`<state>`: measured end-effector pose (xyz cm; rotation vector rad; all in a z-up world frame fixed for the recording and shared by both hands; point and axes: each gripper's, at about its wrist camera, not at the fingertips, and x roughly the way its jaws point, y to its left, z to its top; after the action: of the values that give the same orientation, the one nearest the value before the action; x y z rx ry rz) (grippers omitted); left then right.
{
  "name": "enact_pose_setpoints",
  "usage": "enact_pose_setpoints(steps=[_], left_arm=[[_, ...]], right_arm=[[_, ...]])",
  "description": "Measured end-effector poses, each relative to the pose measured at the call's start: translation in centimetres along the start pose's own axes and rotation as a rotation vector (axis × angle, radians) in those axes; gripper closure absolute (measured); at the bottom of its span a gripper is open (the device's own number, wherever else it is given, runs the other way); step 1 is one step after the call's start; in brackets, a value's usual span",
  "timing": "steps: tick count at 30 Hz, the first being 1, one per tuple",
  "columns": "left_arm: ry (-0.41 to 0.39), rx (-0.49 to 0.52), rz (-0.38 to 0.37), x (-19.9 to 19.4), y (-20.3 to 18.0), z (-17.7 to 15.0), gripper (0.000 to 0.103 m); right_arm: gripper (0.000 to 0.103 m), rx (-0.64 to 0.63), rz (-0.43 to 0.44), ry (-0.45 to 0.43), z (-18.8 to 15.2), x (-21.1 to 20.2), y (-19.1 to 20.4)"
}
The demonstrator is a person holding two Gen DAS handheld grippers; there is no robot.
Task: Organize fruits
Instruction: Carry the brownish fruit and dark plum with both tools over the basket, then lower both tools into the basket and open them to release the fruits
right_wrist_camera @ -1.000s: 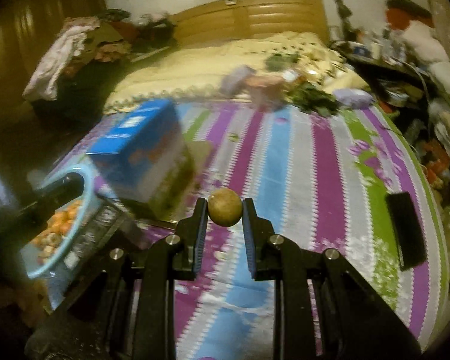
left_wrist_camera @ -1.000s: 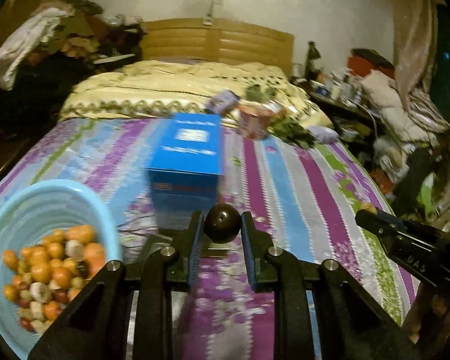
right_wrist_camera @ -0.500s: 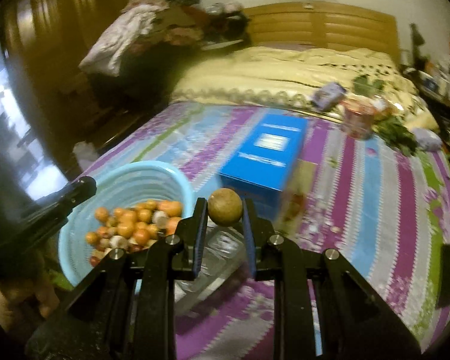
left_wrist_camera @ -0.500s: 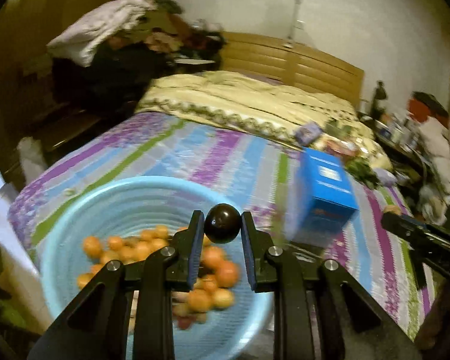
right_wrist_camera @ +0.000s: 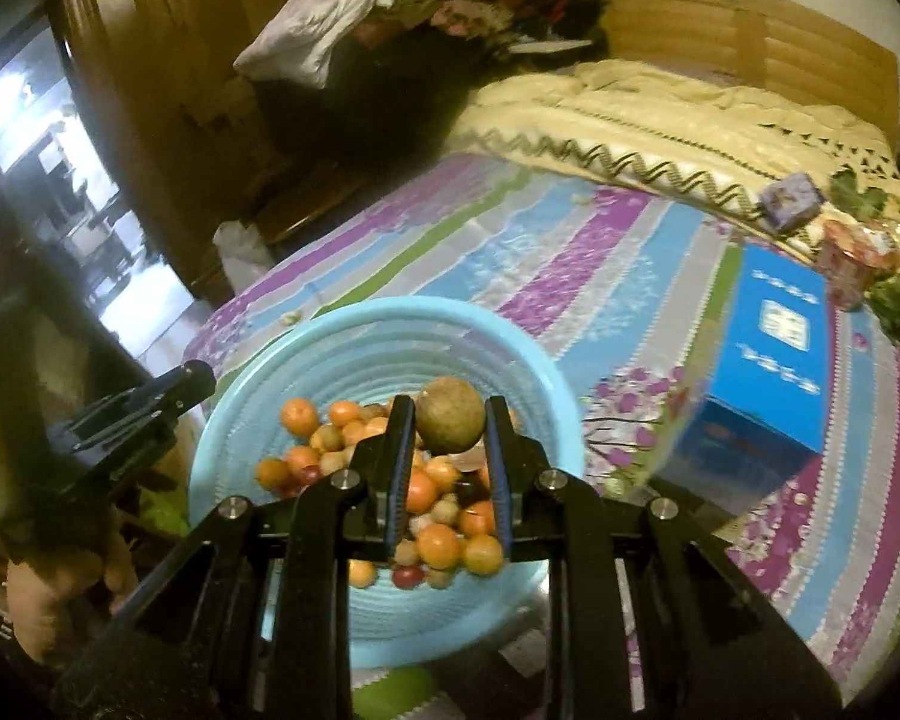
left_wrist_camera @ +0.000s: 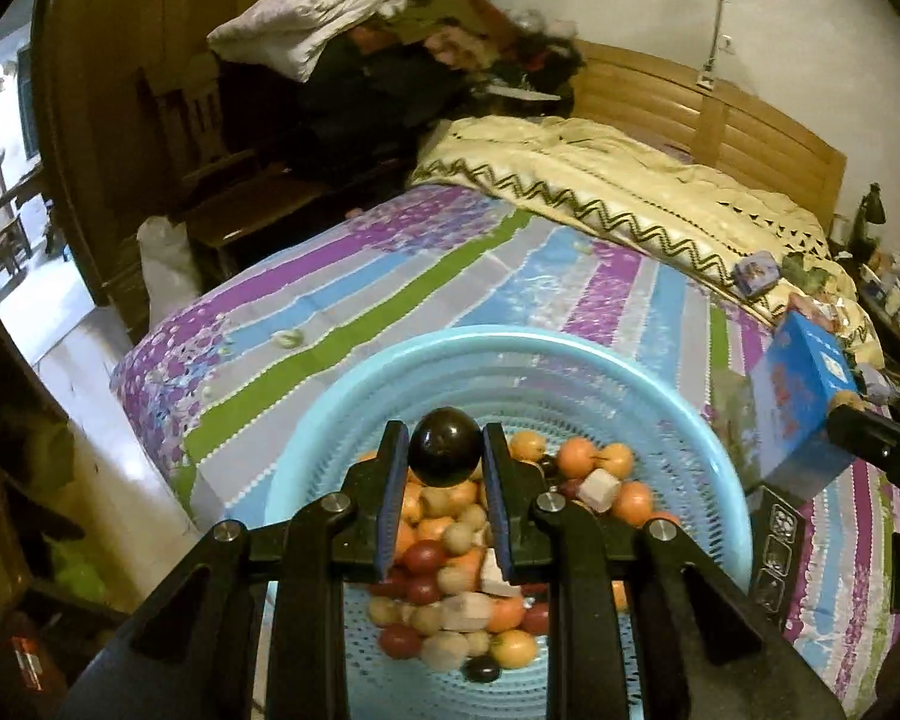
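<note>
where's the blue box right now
The blue box lies on the striped bedspread, right of the light-blue basket in both wrist views.

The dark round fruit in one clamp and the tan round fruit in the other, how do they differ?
The dark, near-black glossy fruit shines with highlights; the tan-brown fruit looks dull and matte. The dark one sits in the left gripper, the tan one in the right gripper. Both are round, of similar size against the jaws, pinched at the tips, and held above the light blue plastic basket of mixed fruits.

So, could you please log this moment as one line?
left tongs: shut on dark fruit | right tongs: shut on tan fruit | both over blue basket
</note>
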<state>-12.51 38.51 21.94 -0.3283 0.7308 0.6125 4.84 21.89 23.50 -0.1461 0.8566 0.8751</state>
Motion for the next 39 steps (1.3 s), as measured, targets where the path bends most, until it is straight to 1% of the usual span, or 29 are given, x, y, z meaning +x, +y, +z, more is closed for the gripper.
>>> enact_pose_setpoints(steps=[4,15,27,39], left_arm=[[0.012,-0.011,0.002,0.4,1.4,0.0,0.079],[0.044,-0.04,-0.012,1.5,3.5,0.4,0.079],[0.055,-0.032,-0.036,1.6,3.1,0.2,0.078],[0.054,-0.011,-0.06,-0.2,2.5,-0.5,0.079]], right_arm=[[0.079,-0.013,0.011,0.039,0.6,1.4,1.4],[0.079,-0.021,0.011,0.124,1.2,3.7,2.6],[0.079,-0.028,-0.002,0.142,1.3,4.1,2.8],[0.079,-0.027,-0.007,0.152,-0.5,2.9,3.3]])
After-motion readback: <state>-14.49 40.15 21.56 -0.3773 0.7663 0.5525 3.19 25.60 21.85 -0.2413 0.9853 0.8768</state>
